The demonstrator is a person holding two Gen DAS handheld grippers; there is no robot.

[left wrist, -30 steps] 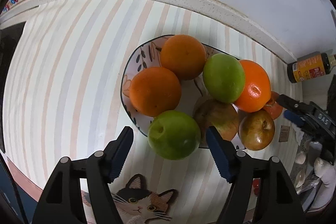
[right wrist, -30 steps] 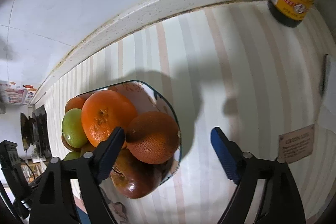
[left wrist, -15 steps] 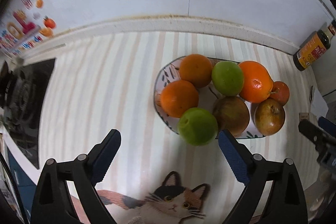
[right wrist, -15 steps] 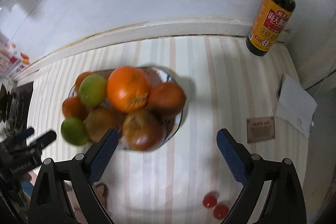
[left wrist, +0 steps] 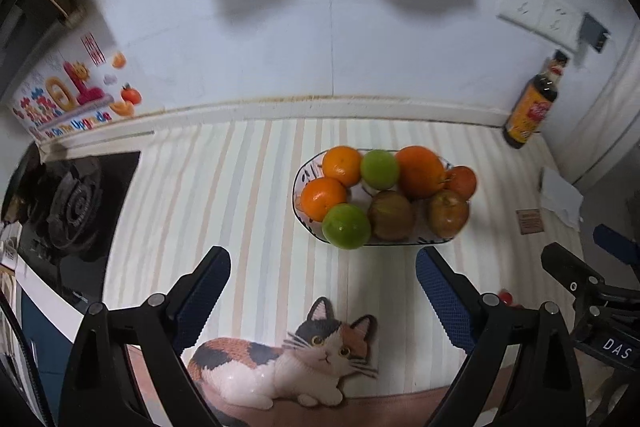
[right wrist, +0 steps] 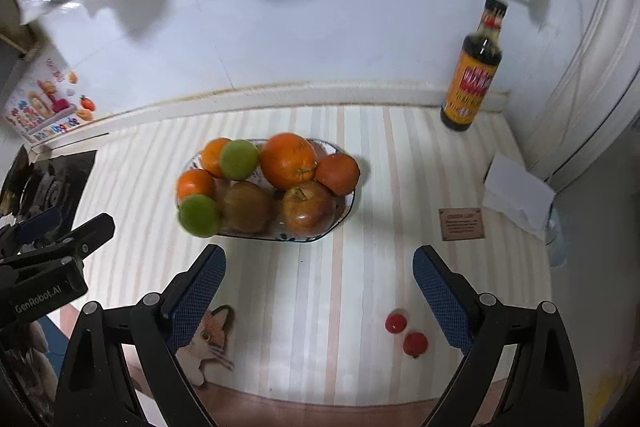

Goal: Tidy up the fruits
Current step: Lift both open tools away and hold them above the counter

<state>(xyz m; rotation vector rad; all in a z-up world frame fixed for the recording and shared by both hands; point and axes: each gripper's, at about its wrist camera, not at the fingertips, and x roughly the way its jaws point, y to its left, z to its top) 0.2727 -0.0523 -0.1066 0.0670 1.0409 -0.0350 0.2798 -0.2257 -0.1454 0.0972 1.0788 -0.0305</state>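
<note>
A patterned plate (left wrist: 298, 203) (right wrist: 344, 215) on the striped counter holds several fruits: oranges (left wrist: 420, 171) (right wrist: 289, 159), two green apples (left wrist: 346, 225) (right wrist: 199, 215) and brownish apples (left wrist: 391, 215) (right wrist: 308, 211). Two small red fruits (right wrist: 405, 333) lie on the counter at the front right. My left gripper (left wrist: 323, 294) is open and empty, well in front of the plate. My right gripper (right wrist: 319, 291) is open and empty, also in front of the plate, left of the red fruits.
A dark sauce bottle (left wrist: 530, 110) (right wrist: 472, 83) stands at the back right by the wall. A gas stove (left wrist: 72, 211) is at the left. A cat picture (left wrist: 296, 363) sits at the counter's front edge. A small brown plaque (right wrist: 461, 223) and white paper (right wrist: 516, 193) lie right.
Both grippers have pulled back and up from the plate, so the fruits look smaller and farther. Both stayed open and empty. The fruits have not moved.
</note>
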